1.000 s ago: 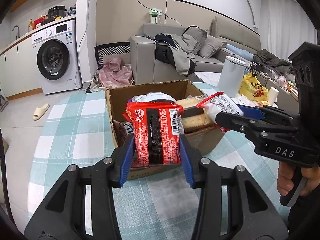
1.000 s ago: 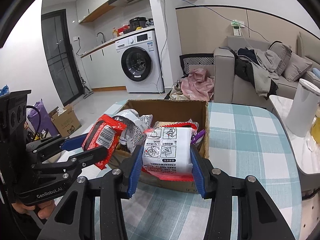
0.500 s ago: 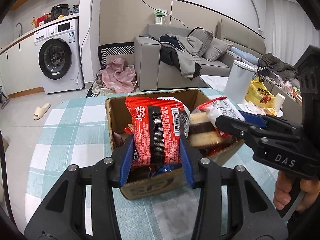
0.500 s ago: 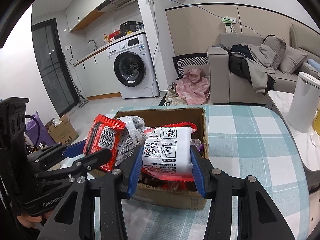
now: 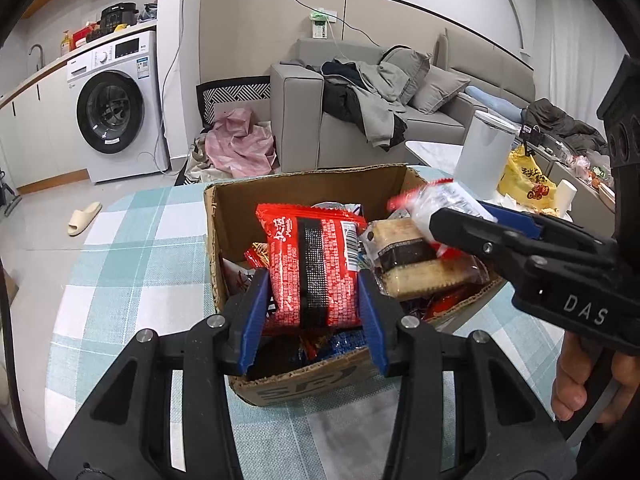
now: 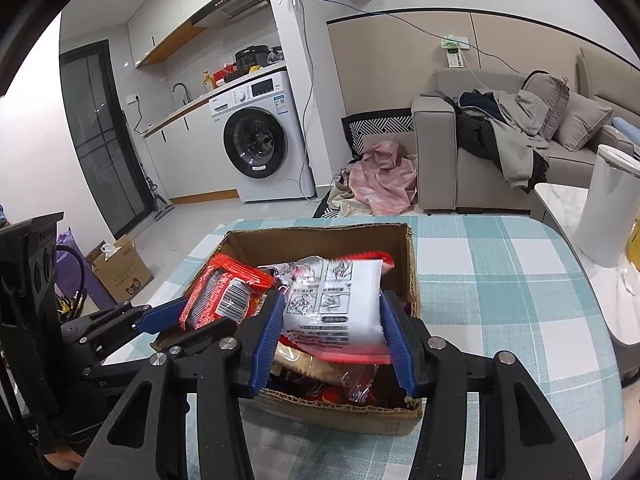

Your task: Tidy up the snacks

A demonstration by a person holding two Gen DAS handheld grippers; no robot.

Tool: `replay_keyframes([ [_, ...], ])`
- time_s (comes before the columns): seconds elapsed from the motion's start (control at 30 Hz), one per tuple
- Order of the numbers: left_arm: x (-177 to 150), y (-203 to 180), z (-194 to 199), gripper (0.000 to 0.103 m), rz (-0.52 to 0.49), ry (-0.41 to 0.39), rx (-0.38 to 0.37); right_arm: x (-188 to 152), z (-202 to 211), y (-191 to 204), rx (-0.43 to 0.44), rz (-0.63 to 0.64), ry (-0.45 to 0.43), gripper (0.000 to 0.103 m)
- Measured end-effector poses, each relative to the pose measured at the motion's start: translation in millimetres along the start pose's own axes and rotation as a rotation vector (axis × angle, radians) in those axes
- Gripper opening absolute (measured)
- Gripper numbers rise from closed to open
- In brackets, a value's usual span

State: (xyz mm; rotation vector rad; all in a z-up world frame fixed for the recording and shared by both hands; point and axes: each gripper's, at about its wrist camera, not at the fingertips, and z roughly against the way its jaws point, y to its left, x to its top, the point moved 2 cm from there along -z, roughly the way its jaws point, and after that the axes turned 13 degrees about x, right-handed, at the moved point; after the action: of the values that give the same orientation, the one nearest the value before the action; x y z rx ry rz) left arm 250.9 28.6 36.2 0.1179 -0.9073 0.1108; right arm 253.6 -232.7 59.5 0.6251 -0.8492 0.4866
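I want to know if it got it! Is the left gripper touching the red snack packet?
Touching. In the left wrist view, both blue pads of the left gripper press against the sides of the red snack packet, holding it over the cardboard box.

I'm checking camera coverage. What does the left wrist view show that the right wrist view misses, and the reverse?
Only the left wrist view shows the yellow bag, the slipper on the floor and the biscuit pack in the box. Only the right wrist view shows the dark door and the small box on the floor. Both show the cardboard box, the red packet in the left gripper and the white packet in the right gripper.
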Motion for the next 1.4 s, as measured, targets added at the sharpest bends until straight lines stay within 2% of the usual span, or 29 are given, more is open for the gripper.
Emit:
replay_keyframes([
  [0.07,-1.5,-0.2,3.6,0.041,-0.001,-0.007,-0.001,-0.1,0.3,-0.8,0.003,0.001,0.002,0.053],
  [0.2,-3.2,-0.4,10.5,0.042,-0.002,-0.006,-0.008,-1.5,4.1,1.4,0.008,0.018,-0.004,0.070],
  [0.3,-5.6,2.5,18.3,0.057,0.007,-0.017,-0.009,-3.4,11.2,3.5,0.010,0.029,-0.018,0.080],
  [0.37,-7.2,4.8,25.6,0.074,0.016,-0.033,-0.010,-5.2,16.2,4.3,0.016,0.038,-0.025,0.085],
  [0.43,-9.0,8.5,33.1,0.082,0.028,-0.050,-0.012,-7.5,21.2,5.8,0.022,0.048,-0.030,0.090],
  [0.6,-16.1,14.7,50.6,0.087,0.030,-0.073,-0.017,-15.0,36.8,6.3,0.032,0.054,-0.057,0.102],
  [0.7,-23.2,20.0,61.9,0.101,0.047,-0.082,-0.023,-20.3,46.0,5.9,0.035,0.055,-0.079,0.102],
  [0.8,-31.1,27.7,76.1,0.102,0.074,-0.116,-0.022,-25.9,56.3,7.6,0.039,0.051,-0.099,0.102],
  [1.03,-50.0,39.3,96.8,0.102,0.083,-0.134,-0.014,-50.4,70.8,14.1,0.041,0.089,-0.094,0.103],
  [1.4,-95.3,30.9,119.3,0.102,0.058,-0.202,0.012,-88.3,83.7,18.7,0.047,0.129,-0.169,0.103],
])
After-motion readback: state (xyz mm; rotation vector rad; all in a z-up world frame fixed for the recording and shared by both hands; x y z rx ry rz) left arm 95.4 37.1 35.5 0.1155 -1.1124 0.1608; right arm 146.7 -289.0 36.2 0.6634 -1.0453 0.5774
